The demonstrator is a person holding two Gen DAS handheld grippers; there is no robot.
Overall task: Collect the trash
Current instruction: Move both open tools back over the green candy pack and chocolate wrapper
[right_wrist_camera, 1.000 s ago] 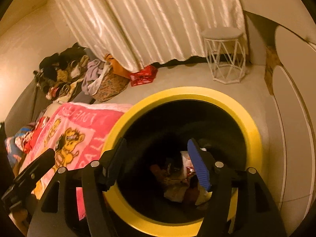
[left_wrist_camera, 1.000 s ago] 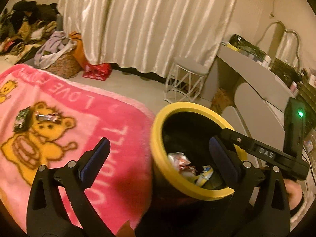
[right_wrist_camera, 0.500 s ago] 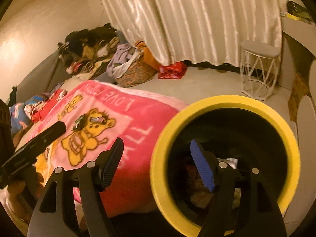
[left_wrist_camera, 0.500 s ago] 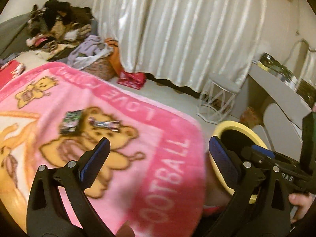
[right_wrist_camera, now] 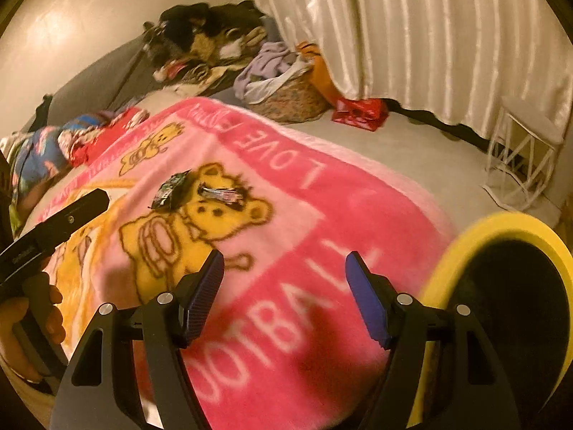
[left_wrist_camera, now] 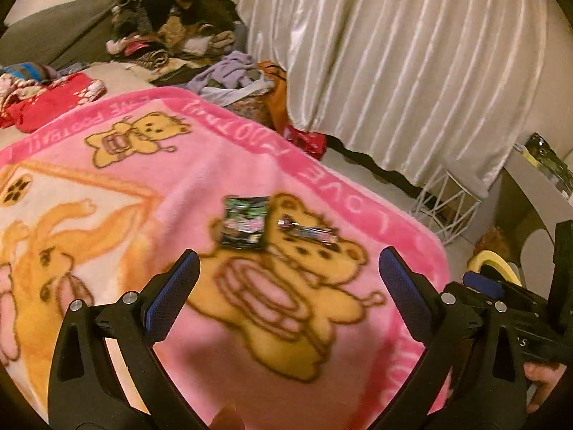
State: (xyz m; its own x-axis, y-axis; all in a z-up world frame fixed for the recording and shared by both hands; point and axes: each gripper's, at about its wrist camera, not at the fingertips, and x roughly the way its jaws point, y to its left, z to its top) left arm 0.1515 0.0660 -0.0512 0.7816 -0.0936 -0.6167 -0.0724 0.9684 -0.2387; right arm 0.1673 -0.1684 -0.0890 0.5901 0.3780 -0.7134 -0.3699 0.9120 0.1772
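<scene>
Bin (right_wrist_camera: 462,247) shows mostly rightward; left view barely catches its rim.

Dim warm indoor light; motion blur smears the blanket (left_wrist_camera: 322,186), fisheye bends dark edges
</scene>
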